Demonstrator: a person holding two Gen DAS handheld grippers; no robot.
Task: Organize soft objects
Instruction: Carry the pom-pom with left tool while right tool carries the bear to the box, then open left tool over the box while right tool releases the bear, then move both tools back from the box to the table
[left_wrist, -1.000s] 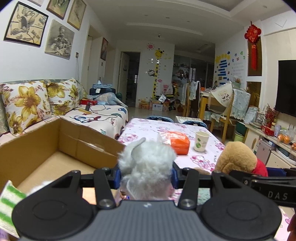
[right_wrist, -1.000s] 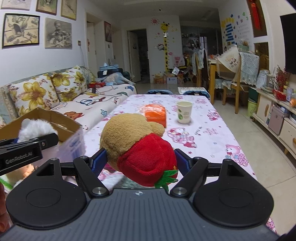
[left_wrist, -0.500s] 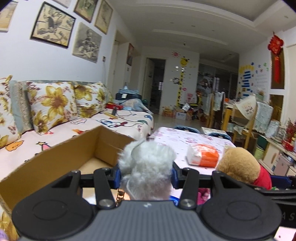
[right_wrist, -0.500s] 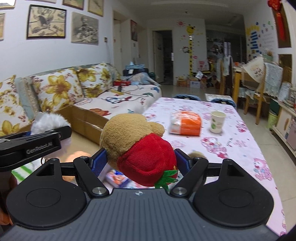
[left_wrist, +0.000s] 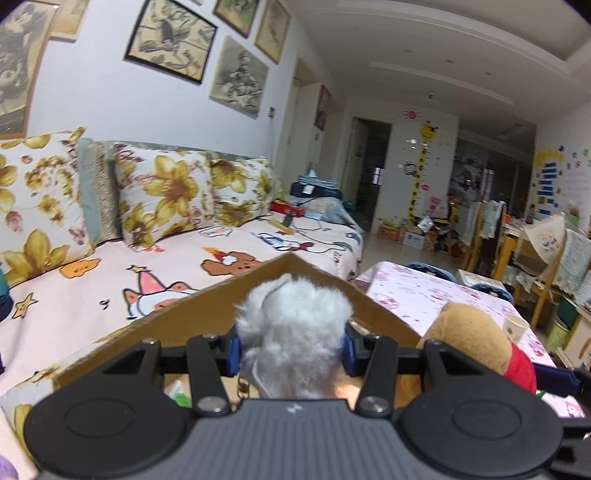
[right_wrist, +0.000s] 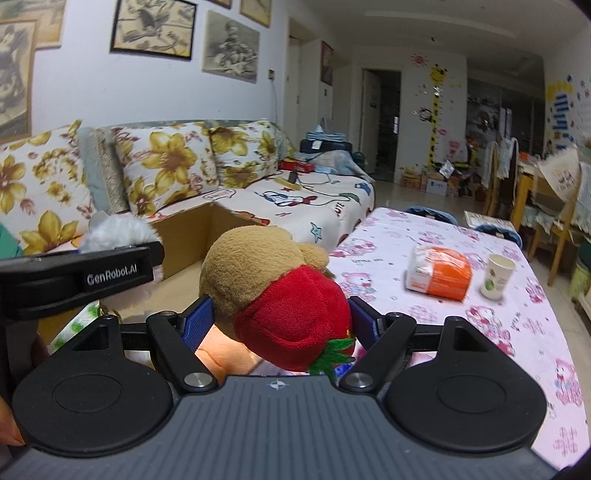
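At the left, the cardboard box (left_wrist: 207, 314) is seen resting against the sofa (left_wrist: 155, 280), open side up. The white fluffy toy (left_wrist: 293, 325) is held in the left gripper (left_wrist: 291, 350), whose jaws are closed narrowly against its sides, and it is carried above the box interior. The pile is compressed by the blue pads, so the toy is judged light and very soft (a grip through the body, not the loose fur, is advised). Further right, the brown plush with the red strawberry part (right_wrist: 280, 295) is clamped in the right gripper (right_wrist: 280, 323), jaws pressed into its flanks, near the box edge and just beside the worktop (right_wrist: 517, 332). It is judged light and springy; slippage is unlikely. An orange packet (right_wrist: 439, 277) and a paper cup (right_wrist: 496, 277) stand on the worktop.
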